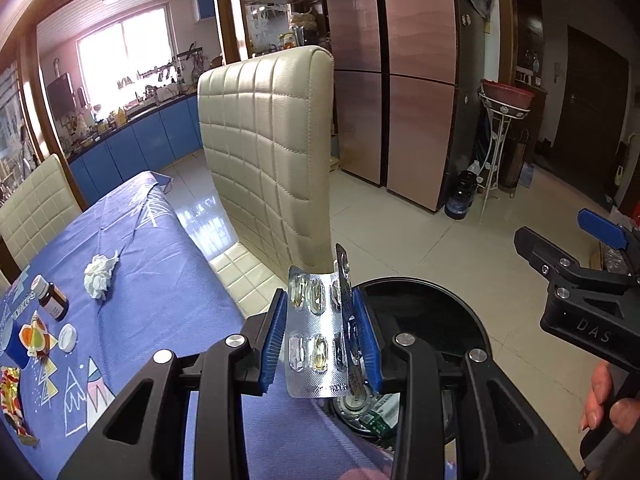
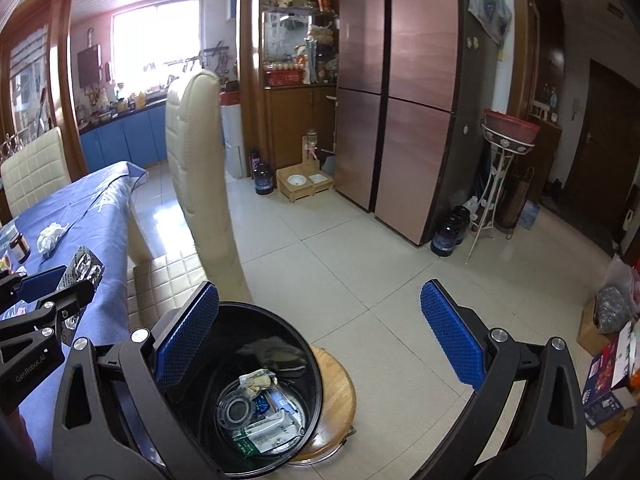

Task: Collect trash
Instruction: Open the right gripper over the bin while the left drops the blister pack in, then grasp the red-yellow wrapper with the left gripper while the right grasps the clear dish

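Refrigerator (image 2: pixel 400 100) doors in a copper-pink sheen fill the far wall, and a cream quilted chair (image 1: pixel 268 152) stands pushed against the table (image 1: pixel 160 280), which wears a blue printed cloth. Just beside the table edge sits the black trash bin (image 2: pixel 276 328), resting on a round wooden stool (image 2: pixel 340 392); wrappers and a clear plastic lid lie at its bottom. My right gripper (image 2: pixel 320 336) hangs over the bin with its blue pads spread wide and nothing between them. My left gripper (image 1: pixel 320 340) is clamped on a folded silver blister pack (image 1: pixel 316 320) of pale capsules, holding it upright at the table's edge, right beside the bin's rim. Farther back on the cloth lie a crumpled white tissue (image 1: pixel 100 276), a small brown medicine bottle (image 1: pixel 52 298) and a white cap (image 1: pixel 68 336), all well apart from my left claw.
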Available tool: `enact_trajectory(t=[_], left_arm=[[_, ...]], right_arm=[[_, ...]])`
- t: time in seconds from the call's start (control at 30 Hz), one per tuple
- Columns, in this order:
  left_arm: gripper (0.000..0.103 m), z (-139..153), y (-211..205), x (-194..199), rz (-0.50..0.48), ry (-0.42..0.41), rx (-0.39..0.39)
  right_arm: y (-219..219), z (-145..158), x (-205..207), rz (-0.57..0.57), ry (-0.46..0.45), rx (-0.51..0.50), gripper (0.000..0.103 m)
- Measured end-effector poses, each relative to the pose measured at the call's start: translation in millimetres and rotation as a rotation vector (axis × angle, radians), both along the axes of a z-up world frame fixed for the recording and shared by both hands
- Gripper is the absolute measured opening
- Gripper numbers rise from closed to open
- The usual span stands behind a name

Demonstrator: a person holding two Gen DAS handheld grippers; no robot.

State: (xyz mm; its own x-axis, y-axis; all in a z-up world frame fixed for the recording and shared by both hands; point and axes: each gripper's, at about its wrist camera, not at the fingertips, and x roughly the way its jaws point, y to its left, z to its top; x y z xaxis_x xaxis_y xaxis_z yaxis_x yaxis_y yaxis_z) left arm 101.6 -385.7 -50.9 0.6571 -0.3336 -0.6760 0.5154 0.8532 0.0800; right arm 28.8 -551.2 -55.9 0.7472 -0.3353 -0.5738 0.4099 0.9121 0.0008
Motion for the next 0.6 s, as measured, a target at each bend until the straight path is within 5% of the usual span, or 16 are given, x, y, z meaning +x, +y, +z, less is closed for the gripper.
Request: enact_trajectory(t=[0.13, 0.2, 0.27, 0.6], left_arm=[[0.049, 0, -15, 0, -0.012, 0.017, -0.006], [0.077, 1, -20, -1, -0.005, -0.011, 0.006], [0.084, 4, -21, -5, 0.002, -0.039, 0.002], [0.087, 4, 6, 5, 0.052, 0.035, -0.033]], right_arm=[[-16, 1, -7, -0.032, -0.009, 0.015, 0.100], [-21, 1, -11, -0.044, -0.010, 0.023, 0.100], [-26, 1, -13, -0.055, -0.009, 0.029, 0.100], [-16, 4, -14, -0.035, -0.013, 0.053, 0.100]])
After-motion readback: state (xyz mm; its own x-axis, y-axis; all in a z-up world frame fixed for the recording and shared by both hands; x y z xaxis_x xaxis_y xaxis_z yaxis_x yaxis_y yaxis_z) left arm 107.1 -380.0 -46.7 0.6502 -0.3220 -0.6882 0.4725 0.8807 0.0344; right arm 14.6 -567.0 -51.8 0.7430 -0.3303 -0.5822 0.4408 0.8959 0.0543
